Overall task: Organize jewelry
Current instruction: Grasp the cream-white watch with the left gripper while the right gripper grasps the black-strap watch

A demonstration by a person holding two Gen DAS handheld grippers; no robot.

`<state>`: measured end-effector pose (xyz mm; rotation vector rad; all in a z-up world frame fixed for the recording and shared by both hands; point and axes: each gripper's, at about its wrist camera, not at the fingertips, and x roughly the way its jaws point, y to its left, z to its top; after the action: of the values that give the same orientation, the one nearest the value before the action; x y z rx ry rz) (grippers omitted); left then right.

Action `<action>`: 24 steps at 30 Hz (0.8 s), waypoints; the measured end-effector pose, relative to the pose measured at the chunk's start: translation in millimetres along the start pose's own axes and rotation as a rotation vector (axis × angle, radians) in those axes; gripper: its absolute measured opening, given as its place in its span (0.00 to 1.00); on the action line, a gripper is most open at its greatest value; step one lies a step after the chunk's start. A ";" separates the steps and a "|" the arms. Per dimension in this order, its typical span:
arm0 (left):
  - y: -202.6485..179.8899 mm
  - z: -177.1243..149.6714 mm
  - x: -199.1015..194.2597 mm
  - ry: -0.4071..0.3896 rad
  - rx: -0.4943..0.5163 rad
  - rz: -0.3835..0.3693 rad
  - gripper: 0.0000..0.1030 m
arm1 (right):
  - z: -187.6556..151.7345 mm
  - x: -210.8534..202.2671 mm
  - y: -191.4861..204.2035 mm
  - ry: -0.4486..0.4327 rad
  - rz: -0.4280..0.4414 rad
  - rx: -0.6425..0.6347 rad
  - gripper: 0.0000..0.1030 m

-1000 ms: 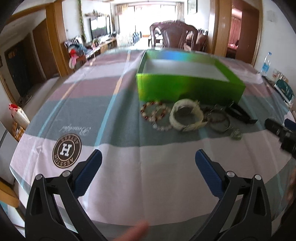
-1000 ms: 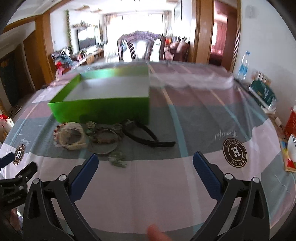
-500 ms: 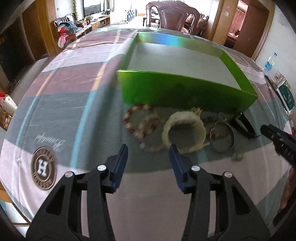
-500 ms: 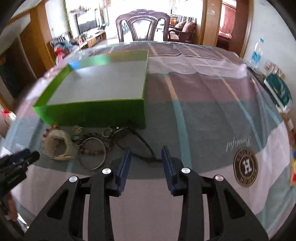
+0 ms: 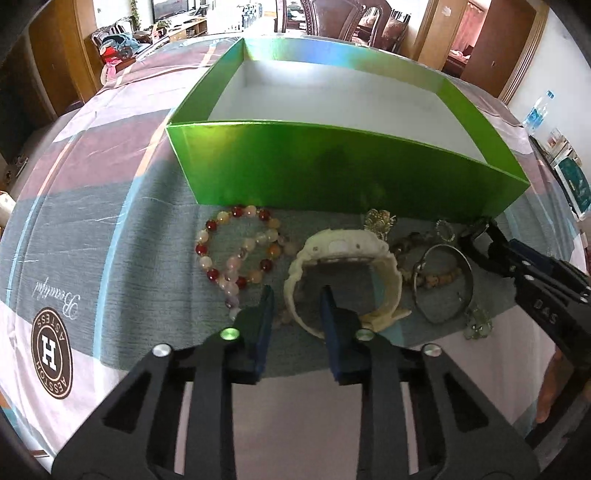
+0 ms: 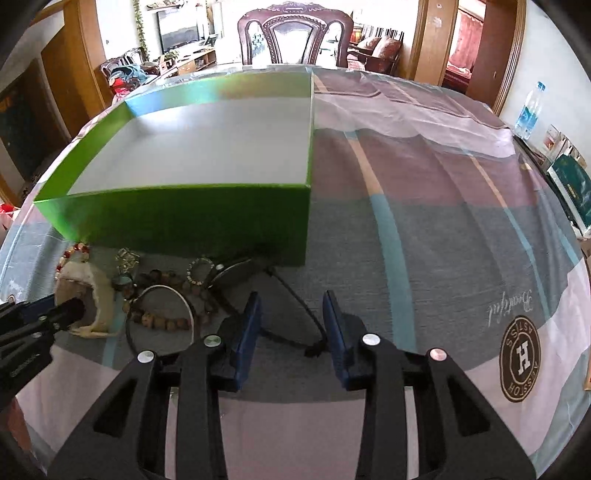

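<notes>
A green box (image 5: 332,170) with a white floor stands on the tablecloth. Jewelry lies along its near wall: a red and pale bead bracelet (image 5: 211,225), a cream watch (image 5: 343,245), a metal bangle (image 5: 469,269), a wooden bead bracelet (image 5: 439,278) and small charms (image 5: 478,325). My left gripper (image 5: 297,295) straddles the near left side of the cream band. Its jaws are closing, and a gap shows on both sides. My right gripper (image 6: 291,299) hangs over the thin strap of a black watch (image 6: 236,271), jaws narrowed with the strap between them, untouched.
The striped tablecloth carries a round brown logo (image 5: 51,360) at the near left and another (image 6: 519,360) at the near right. A carved chair (image 6: 295,33) stands behind the table. A water bottle (image 6: 530,110) and boxes (image 6: 572,184) sit at the right edge.
Both grippers have come forward and down onto the row of jewelry. Their jaws have narrowed from wide open, and the left pair is narrower than half a second ago.
</notes>
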<state>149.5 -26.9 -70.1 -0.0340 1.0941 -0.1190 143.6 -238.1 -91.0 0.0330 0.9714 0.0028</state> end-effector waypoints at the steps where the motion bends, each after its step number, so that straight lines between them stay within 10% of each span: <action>1: 1.1 -1.0 -0.7 -0.002 -0.002 0.001 0.21 | -0.3 1.9 -0.1 0.003 0.003 0.002 0.35; 11: -0.9 -27.2 -17.2 -0.032 -0.027 0.031 0.22 | -3.4 4.9 6.8 -0.014 -0.009 -0.022 0.35; 24: 0.8 -23.2 -8.2 -0.046 -0.046 0.037 0.49 | -8.1 5.6 5.6 -0.045 -0.025 -0.020 0.38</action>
<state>125.3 -24.5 -73.6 -0.0580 1.0509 -0.0595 140.2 -232.2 -100.0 0.0027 0.9269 -0.0108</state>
